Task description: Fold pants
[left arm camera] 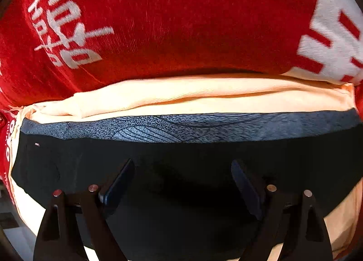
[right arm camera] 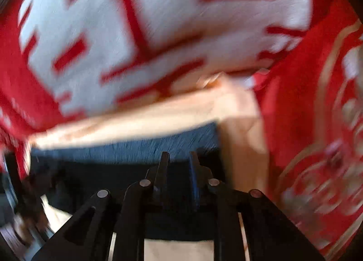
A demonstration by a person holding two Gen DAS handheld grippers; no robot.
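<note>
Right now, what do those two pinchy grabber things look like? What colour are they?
Both are black. The left gripper has two flat, paddle-shaped fingers with dark bluish pads, carried on angular black link arms with triangular cut-outs and small round silver pins; one pin looks reddish. The right gripper has the same black links and silver pins. No cables or sleeves show.

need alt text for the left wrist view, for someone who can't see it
The left gripper, fingers spread wide open and holding nothing, is low over black pants with a grey patterned waistband. The pants lie on a stack of folded cream fabric, and a red cloth with white lettering fills the background.
</note>
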